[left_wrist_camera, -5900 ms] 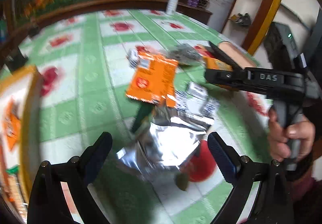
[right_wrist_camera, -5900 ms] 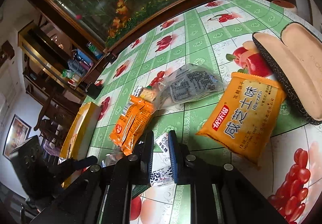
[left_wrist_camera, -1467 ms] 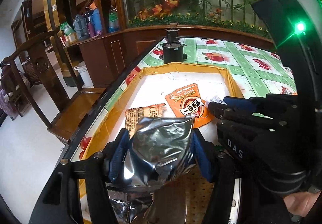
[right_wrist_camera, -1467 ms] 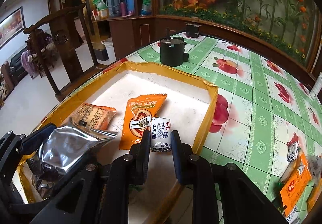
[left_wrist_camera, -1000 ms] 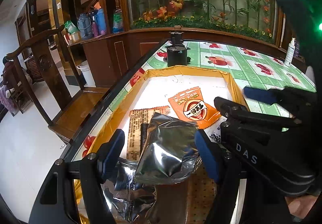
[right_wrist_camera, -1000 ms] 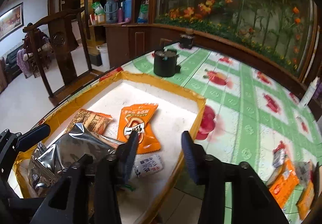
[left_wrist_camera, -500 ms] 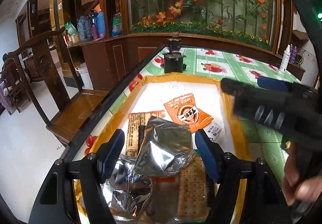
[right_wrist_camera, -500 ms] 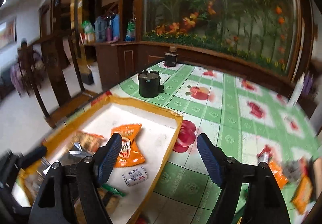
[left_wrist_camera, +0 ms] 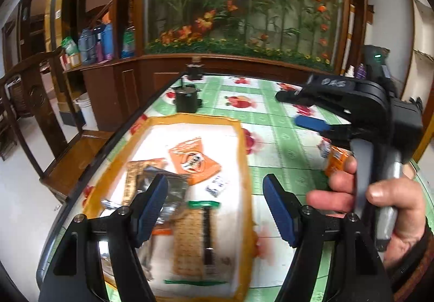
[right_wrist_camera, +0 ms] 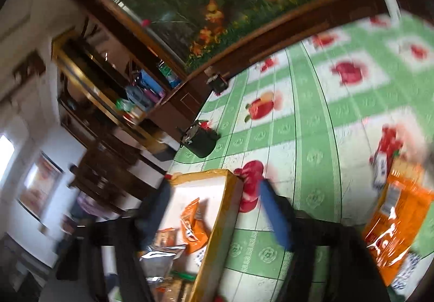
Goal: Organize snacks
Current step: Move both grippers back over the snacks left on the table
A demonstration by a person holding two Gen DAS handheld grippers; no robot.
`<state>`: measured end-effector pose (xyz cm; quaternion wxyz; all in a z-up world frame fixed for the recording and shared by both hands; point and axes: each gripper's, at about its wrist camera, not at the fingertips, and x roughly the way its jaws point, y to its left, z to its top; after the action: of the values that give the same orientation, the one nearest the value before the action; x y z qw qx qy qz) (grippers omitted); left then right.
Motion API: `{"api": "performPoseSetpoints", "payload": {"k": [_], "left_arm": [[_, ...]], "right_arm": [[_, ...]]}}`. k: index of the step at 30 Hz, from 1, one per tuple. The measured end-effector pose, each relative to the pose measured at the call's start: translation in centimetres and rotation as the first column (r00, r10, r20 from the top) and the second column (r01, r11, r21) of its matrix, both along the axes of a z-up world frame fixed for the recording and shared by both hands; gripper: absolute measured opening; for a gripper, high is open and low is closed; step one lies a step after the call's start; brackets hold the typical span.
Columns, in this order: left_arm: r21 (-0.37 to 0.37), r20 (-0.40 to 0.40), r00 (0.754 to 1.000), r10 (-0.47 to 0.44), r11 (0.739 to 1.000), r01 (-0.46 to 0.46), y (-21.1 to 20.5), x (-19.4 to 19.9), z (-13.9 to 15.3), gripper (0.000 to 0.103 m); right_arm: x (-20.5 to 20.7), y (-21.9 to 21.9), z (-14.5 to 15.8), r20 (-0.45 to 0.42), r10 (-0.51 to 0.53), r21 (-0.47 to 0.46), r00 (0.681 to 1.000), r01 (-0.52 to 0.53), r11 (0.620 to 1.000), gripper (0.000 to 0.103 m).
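Observation:
An orange-rimmed tray [left_wrist_camera: 240, 144] holds several snacks: an orange packet [left_wrist_camera: 194, 159], a silver foil bag [left_wrist_camera: 173, 188], a cracker pack [left_wrist_camera: 190, 237] and a small white candy [left_wrist_camera: 217, 185]. My left gripper [left_wrist_camera: 215, 207] hovers open and empty above the tray. My right gripper [left_wrist_camera: 295, 109] is open and empty over the green tablecloth, right of the tray. In the right wrist view my right gripper [right_wrist_camera: 214, 220] straddles the tray's rim [right_wrist_camera: 217, 218]; an orange snack packet [right_wrist_camera: 393, 223] lies on the cloth at right.
A black pot [left_wrist_camera: 187, 101] stands on the table beyond the tray. The table's left edge [left_wrist_camera: 114, 139] drops to the floor and a wooden chair. More loose snacks [left_wrist_camera: 335, 155] lie right of the tray, partly hidden by the hand.
Both grippers let go of their snacks into the tray and opened. My left gripper has lifted back. My right gripper has swung right, away from the tray toward the loose snacks.

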<state>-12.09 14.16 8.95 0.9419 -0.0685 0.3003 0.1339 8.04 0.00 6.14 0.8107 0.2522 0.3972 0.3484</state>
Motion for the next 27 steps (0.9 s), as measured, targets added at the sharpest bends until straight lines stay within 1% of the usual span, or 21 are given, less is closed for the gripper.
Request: {"api": "performPoseSetpoints", "payload": {"k": [1,2,3,5,7,8,9,11,12,13,15,17,19,23,25,27], "left_arm": [[0.002,-0.001,1.0,-0.007,1.0,0.007,-0.3,0.0,-0.1,0.072],[0.005,-0.006,1.0,-0.021,1.0,0.021,-0.8,0.2,-0.2,0.072],[0.008,-0.009,0.999,-0.032,0.999,0.032,-1.2,0.3,-0.3,0.072],[0.013,-0.012,0.999,-0.049,0.999,0.049,-1.7,0.3,-0.6,0.072],[0.015,-0.016,0.998,-0.066,0.998,0.066,-2.3,0.4,-0.9,0.072],[0.016,-0.022,0.997,-0.072,0.997,0.072,-2.5,0.4,-1.0,0.072],[0.018,-0.028,0.997,-0.078,0.997,0.078,-2.7,0.4,-1.1,0.072],[0.019,-0.032,0.996,-0.086,0.996,0.087,-3.0,0.3,-1.1,0.072],[0.017,-0.032,0.995,-0.091,0.996,0.092,-3.1,0.2,-1.1,0.072],[0.013,-0.032,0.995,-0.097,0.995,0.097,-3.3,0.1,-1.1,0.072],[0.004,-0.035,0.993,-0.117,0.993,0.117,-3.8,0.1,-1.2,0.072],[0.002,-0.038,0.991,-0.132,0.991,0.132,-4.5,0.1,-1.3,0.072],[0.001,-0.046,0.987,-0.153,0.988,0.153,-5.3,0.2,-1.7,0.072],[-0.015,-0.069,0.975,-0.21,0.978,0.209,-7.1,0.5,-2.5,0.072],[-0.032,-0.084,0.966,-0.244,0.97,0.242,-8.1,1.0,-3.1,0.072],[-0.048,-0.097,0.96,-0.262,0.965,0.258,-8.8,1.5,-3.8,0.072]], "right_arm": [[0.3,0.0,-0.4,-0.027,0.011,0.014,1.0,-0.011,1.0,0.039],[0.5,0.0,-0.5,-0.043,0.026,0.018,0.999,-0.025,1.0,0.037],[0.4,0.2,-0.4,-0.049,0.042,0.016,0.998,-0.042,0.999,0.031],[-0.4,0.7,0.6,0.011,0.06,-0.009,0.998,-0.06,0.998,0.03],[-1.7,1.0,2.1,0.104,0.031,-0.113,0.994,-0.019,0.993,0.029],[-2.5,1.1,2.7,0.167,0.011,-0.162,0.986,0.017,0.987,0.029],[-3.2,1.2,3.3,0.217,-0.003,-0.217,0.976,0.051,0.975,0.029],[-3.8,1.0,3.9,0.268,-0.04,-0.287,0.963,0.119,0.95,0.029],[-4.4,0.4,4.2,0.301,-0.061,-0.302,0.952,0.156,0.941,0.029],[-4.6,-0.1,4.2,0.32,-0.071,-0.304,0.945,0.174,0.937,0.029],[-5.1,-1.2,4.4,0.349,-0.095,-0.337,0.932,0.22,0.915,0.029],[-5.7,-2.3,4.4,0.392,-0.115,-0.37,0.913,0.271,0.889,0.029],[-6.5,-3.3,4.4,0.428,-0.13,-0.414,0.894,0.322,0.851,0.029],[-7.5,-5.4,3.5,0.456,-0.118,-0.475,0.882,0.354,0.806,0.029],[-7.9,-6.5,2.7,0.451,-0.104,-0.501,0.887,0.347,0.793,0.029],[-8.2,-7.8,2.0,0.445,-0.11,-0.52,0.889,0.356,0.776,0.029]]}}
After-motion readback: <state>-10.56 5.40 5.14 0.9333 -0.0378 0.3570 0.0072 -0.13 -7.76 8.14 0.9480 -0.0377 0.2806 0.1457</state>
